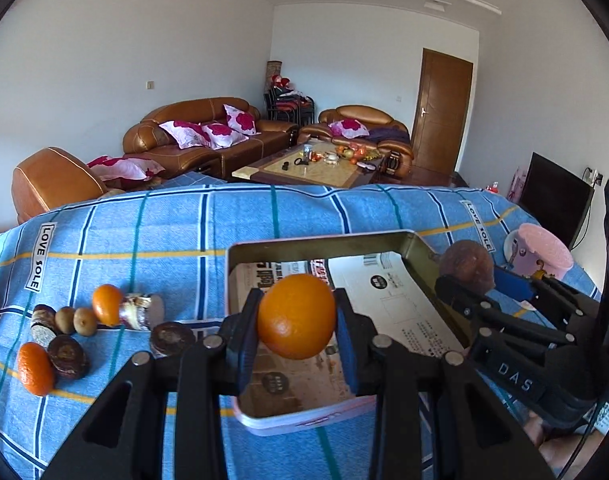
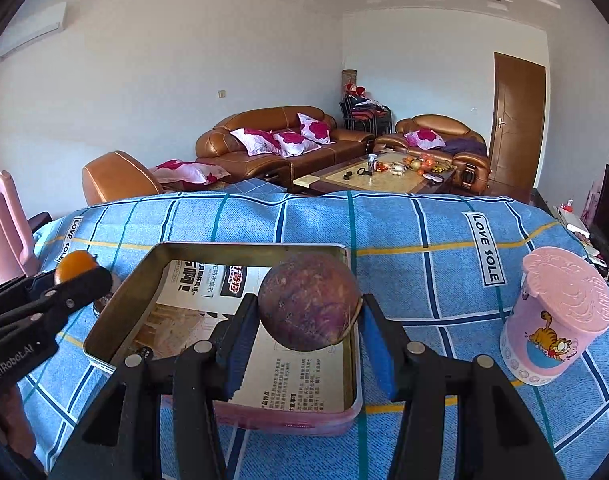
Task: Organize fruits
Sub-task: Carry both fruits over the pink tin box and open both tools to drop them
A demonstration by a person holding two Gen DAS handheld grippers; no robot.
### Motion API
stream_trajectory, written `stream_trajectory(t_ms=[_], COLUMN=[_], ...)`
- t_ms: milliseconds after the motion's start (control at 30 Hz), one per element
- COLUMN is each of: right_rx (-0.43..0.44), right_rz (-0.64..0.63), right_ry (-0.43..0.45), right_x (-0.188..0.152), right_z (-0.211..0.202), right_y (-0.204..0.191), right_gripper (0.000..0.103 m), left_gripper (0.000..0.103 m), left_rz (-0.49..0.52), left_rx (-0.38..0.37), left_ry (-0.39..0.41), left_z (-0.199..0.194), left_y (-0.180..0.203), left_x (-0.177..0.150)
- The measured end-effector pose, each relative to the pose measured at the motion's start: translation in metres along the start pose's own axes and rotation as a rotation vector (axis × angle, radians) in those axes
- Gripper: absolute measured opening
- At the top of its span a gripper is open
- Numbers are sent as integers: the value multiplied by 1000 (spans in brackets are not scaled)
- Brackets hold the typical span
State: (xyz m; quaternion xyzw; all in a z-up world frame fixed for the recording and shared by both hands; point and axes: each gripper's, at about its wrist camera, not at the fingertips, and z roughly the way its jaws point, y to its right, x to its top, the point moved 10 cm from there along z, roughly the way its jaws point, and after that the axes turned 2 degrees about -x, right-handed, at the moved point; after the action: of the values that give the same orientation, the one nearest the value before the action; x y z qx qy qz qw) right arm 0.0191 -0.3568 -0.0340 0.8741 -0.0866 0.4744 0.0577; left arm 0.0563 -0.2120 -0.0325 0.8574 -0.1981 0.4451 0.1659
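The orange sat clamped between the blue pads of the left gripper, held above the open tin tray – over its near half, as the left wrist view showed it. The right gripper gripped a purplish-brown round fruit in the same way, hanging over the tray's right side, at about 3 o'clock from the orange. Both were clear of the paper lining on the tray's floor, so neither fruit was down yet.

To do the placing well, I judged, each gripper should sink until its fruit nearly touched the paper before the pads parted – round fruit let go from height would likely roll against the wall or into the other. The two should go to separate ends.

Out at 9 o'clock on the checked blue cloth lay the rest: two more oranges, two small kiwis and several dark wrapped pieces. A pink cartoon cup stood at 3 o'clock, well apart from the tray.
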Motion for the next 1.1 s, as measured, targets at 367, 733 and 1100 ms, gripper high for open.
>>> stream_trajectory(t_ms=[367,733,1100], right_rx=[14,56,12], right_rz=[-45,-18,38], right_ry=[-51,-106,5], right_x=[-10,-18,-3], right_z=[11,17,0], right_y=[-8,-12,1], right_gripper=[53,54,58], left_gripper=[36,38,83], left_rz=[27,22,11], left_rx=[7,16,82], left_ry=[-79,-106,-24], left_z=[19,24,5], left_y=[11,9,-2], left_x=[-19,-24,-15])
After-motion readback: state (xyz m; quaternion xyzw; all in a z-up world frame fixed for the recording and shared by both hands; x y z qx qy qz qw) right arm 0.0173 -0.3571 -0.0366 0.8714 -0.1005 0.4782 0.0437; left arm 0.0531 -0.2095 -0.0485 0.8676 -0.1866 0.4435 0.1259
